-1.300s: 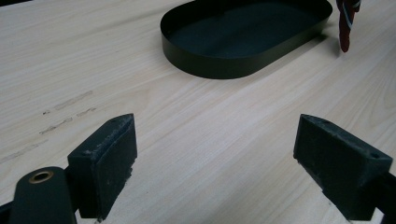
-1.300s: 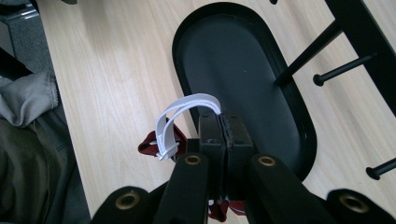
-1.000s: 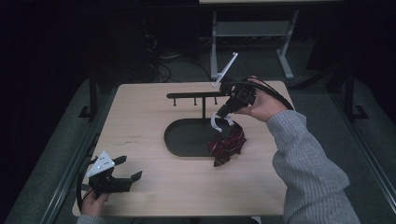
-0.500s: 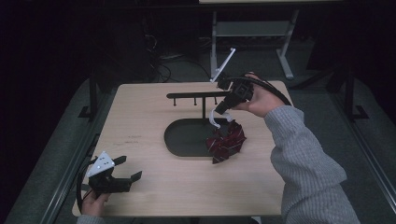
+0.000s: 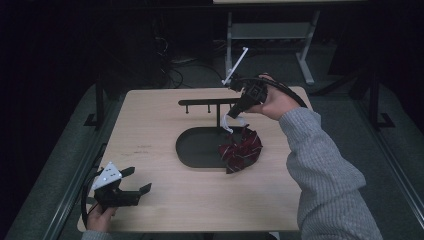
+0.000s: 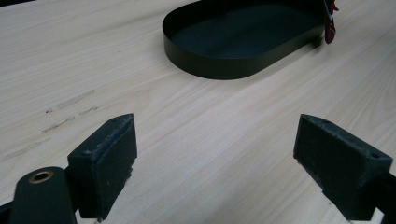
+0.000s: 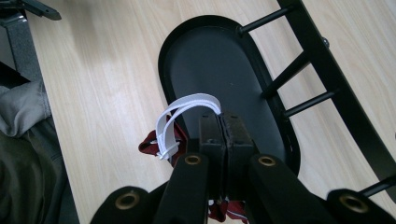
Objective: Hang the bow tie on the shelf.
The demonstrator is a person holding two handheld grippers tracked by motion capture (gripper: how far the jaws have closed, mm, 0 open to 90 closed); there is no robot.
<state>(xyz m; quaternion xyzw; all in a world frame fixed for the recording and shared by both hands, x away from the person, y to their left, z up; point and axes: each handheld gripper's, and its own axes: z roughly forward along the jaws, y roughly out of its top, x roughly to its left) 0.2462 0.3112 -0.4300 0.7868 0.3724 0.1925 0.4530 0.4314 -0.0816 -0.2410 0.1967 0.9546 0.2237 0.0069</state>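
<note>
Bare tabletop (image 5: 150,135) left of tray (image 5: 192,150)

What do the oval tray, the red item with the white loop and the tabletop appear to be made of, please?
Oval tray: likely thin metal, matte black; crisp upright rim.
Red item: probably fabric; it hangs in soft folds.
White loop: flat strap, perhaps elastic or ribbon.
Tabletop: pale wood or laminate; visible grain.

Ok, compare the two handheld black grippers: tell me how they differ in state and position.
The left gripper has its jaws wide apart and empty, low over the light wooden table near its front left corner. The right gripper has its jaws shut on the white elastic loop of a red patterned fabric piece, raised above the black oval tray. Both are black and hand-held.
</note>
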